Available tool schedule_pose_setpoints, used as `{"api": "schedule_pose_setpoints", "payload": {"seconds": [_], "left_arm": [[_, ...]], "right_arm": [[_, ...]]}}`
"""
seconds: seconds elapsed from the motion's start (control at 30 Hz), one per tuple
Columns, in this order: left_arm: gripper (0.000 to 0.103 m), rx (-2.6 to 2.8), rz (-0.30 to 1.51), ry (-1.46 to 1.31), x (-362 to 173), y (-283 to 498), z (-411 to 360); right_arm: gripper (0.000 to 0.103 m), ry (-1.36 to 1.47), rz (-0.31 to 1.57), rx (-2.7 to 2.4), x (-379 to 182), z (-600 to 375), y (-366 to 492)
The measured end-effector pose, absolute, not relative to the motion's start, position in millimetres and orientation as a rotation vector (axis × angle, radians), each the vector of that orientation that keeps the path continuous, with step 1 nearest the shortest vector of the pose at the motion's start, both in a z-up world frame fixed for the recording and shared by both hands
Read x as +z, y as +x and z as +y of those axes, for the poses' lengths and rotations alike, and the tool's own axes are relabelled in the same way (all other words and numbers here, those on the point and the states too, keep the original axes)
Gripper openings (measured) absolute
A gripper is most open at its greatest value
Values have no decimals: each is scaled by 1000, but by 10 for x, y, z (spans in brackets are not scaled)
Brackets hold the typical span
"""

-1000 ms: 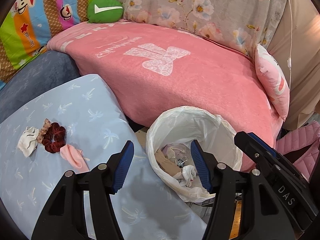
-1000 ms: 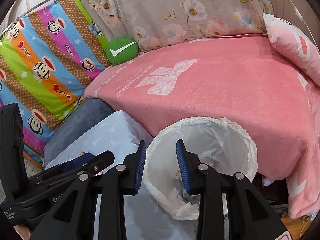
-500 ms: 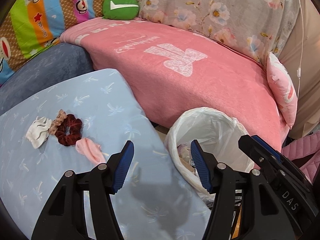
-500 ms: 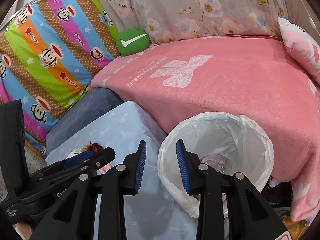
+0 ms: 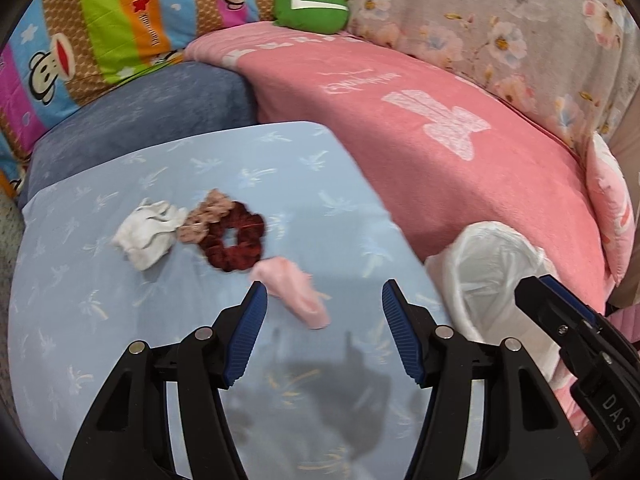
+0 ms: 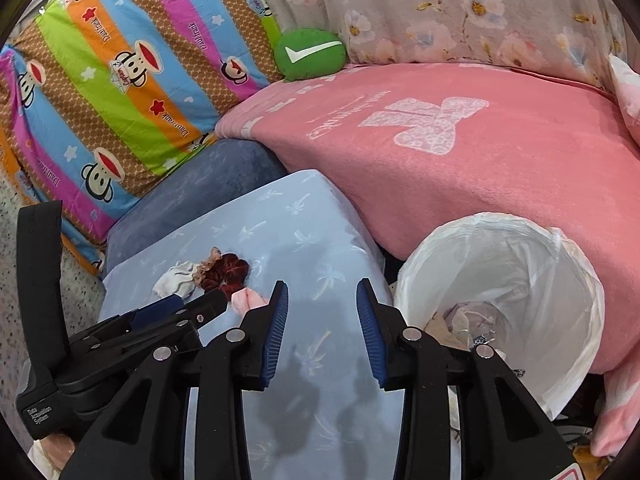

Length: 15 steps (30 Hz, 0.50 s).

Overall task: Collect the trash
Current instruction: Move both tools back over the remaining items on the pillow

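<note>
the soft, light pink scrap [image 5: 294, 292] lies on the blue cushion [image 5: 120, 320] just ahead of the empty, apart left fingers [image 5: 248, 332], best pinched mid-body, while the empty right gripper [image 6: 322, 330] is opening.

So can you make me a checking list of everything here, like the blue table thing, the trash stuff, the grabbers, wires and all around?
Surface: light blue patterned cloth, smooth, gripper shadows on it.
Job's things: white crumpled piece, beige scrunchie, dark red scrunchie and pink piece in a row; white-lined bin beside the surface, some trash already inside.
Clutter: nothing seen beyond those.
Grippers: left gripper open above the pink piece, holding nothing; right gripper empty, jaws opening.
Cables: nothing seen.
Surroundings: pink blanket, floral cloth, striped monkey bedding, green cushion, blue-grey cushion.
</note>
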State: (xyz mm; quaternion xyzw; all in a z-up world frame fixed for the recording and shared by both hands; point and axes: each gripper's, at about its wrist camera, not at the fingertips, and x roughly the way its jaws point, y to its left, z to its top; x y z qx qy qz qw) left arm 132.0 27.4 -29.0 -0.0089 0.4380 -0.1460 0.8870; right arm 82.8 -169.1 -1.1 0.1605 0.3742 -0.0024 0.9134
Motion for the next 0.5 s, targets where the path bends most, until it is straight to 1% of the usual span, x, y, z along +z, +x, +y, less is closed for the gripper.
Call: {"api": "schedule_pose_setpoints", "payload": {"seconds": [0.2, 0.37, 0.5], "left_arm": [[60, -206, 925, -26, -418, 1398, 685], [67, -135, 944, -73, -521, 1468, 1076], [68, -88, 958, -92, -588, 1539, 1335]], "right_arm": [[37, 295, 820, 55, -127, -1310, 986], [37, 268, 862, 101, -252, -998, 1127], [37, 245, 896, 126, -374, -781, 1274]]}}
